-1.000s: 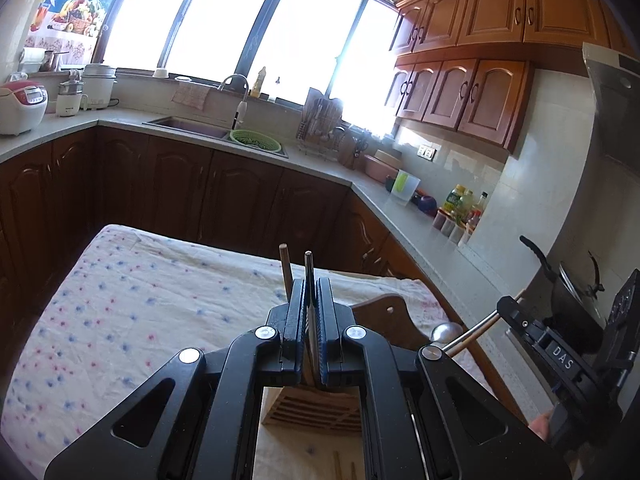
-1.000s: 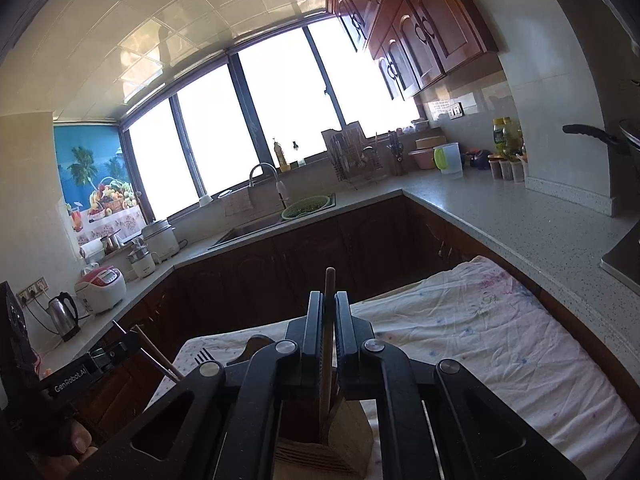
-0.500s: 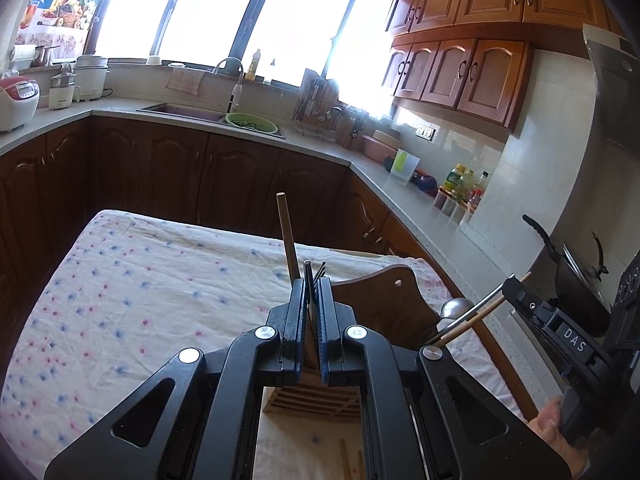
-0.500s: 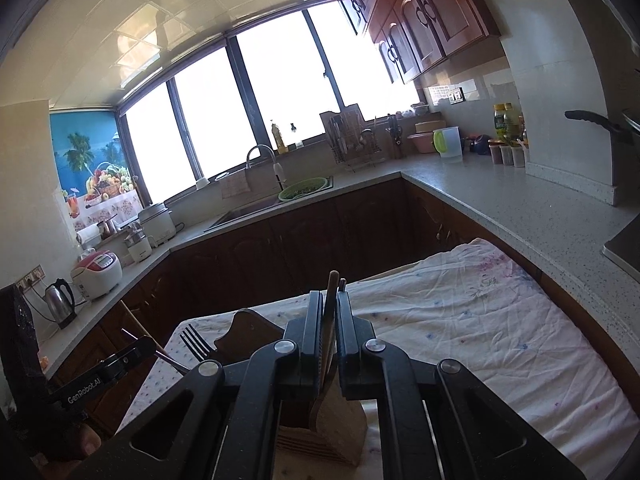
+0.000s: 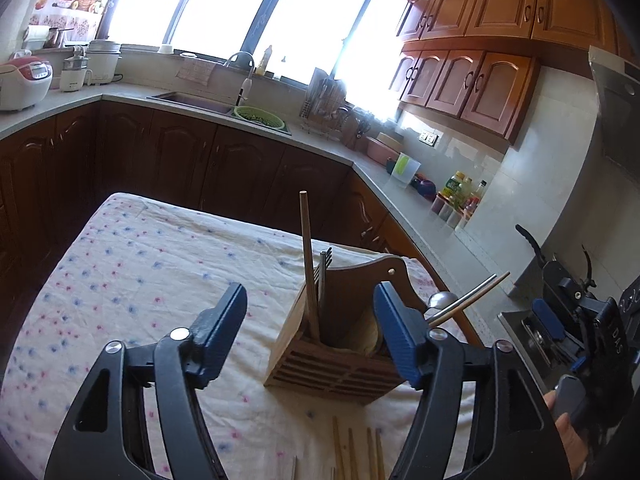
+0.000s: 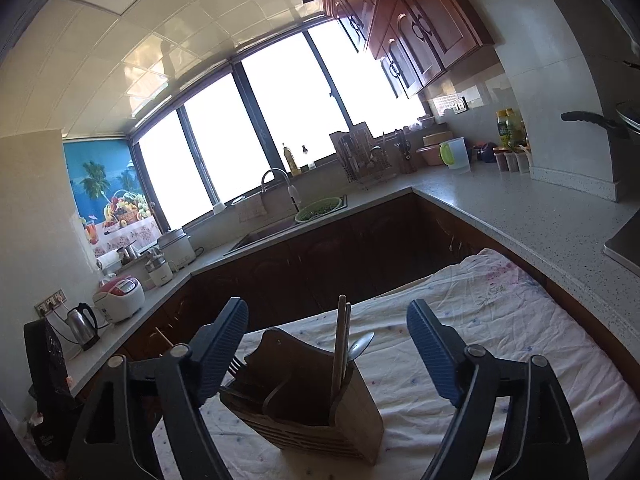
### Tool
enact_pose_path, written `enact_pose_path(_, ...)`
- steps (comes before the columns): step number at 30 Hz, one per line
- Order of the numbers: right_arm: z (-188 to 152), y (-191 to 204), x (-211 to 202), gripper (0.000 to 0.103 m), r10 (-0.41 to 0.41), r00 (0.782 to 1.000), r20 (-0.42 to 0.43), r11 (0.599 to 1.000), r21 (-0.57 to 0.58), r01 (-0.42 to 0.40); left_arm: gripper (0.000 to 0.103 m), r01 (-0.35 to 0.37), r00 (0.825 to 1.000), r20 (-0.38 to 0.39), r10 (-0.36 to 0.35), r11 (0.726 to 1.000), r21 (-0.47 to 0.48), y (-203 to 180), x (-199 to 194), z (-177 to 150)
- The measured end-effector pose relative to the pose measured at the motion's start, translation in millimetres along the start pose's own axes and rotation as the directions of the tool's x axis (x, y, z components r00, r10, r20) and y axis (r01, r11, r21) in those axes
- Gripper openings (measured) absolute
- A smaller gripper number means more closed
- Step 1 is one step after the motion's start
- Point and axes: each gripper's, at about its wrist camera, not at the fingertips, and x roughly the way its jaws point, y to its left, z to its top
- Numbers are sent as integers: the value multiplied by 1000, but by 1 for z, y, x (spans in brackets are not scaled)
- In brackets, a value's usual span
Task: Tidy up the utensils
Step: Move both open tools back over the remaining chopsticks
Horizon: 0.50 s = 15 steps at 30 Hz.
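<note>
- Left wrist view: the left gripper (image 5: pixel 310 320) has its jaws spread wide, having just been opening; nothing is pinched, though the wooden utensil holder (image 5: pixel 340 356) stands on the table beyond and between the two blue pads.
- A tall wooden chopstick (image 5: pixel 306 256) stands nearly upright in the holder's left compartment, with a fork (image 5: pixel 325 264) beside it, tines up.
- At the holder's right side a spoon bowl (image 5: pixel 442 299) shows, and a metal chopstick and a wooden one (image 5: pixel 476 292) lean out to the right.
- Several loose chopsticks (image 5: pixel 356 456) lie flat on the floral tablecloth (image 5: pixel 152 264), near the bottom edge, in front of the holder.
- At the right edge the right gripper (image 5: pixel 560 320) is in sight, with part of a hand (image 5: pixel 572 444) below it.
- Right wrist view: the right gripper (image 6: pixel 328 348) also has its jaws spread wide, having just been opening; no pad touches anything, and the utensil holder (image 6: pixel 320 412) sits between them on the cloth.
- In this view a pair of chopsticks (image 6: pixel 342 344) stands upright in the near right compartment with a spoon (image 6: pixel 360 346) leaning beside them; fork tines (image 6: pixel 236 366) poke out at the holder's left.
- Behind the table a grey counter (image 6: pixel 520 216) runs round the kitchen, with a sink (image 6: pixel 272 232) and a green colander (image 6: pixel 320 208) under the windows.
</note>
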Motion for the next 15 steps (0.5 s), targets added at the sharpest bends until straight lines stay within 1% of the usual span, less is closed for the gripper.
enact_pose_path(1,0,0,-5,100,2,1000,9,1000,2,-2,74,-5,1000,7,5,1000,2,0,-4,-1)
enact_pose_path(3,0,0,-12,100,3,1000,14,1000,-1,-3,77,-22,1000,10,21,1000,13,2,-13,-4)
enact_pose_path(5,-2,0,-19,100,8,1000,11,1000,3,-8,82,-42,999,13,42,999,25,2,-20,-9)
enact_pose_path(7,-5,-1,-26,100,10,1000,6,1000,11,-11,84,-55,998,16,54,998,35,3,-28,-14)
enact_pose_path(11,-15,-4,-38,101,5,1000,-27,1000,13,-5,88,-81,997,9,81,996,48,6,-42,-29)
enact_pose_path(15,-33,-9,-50,101,-6,997,-74,1000,8,7,88,-91,996,-14,92,994,55,9,-51,-45)
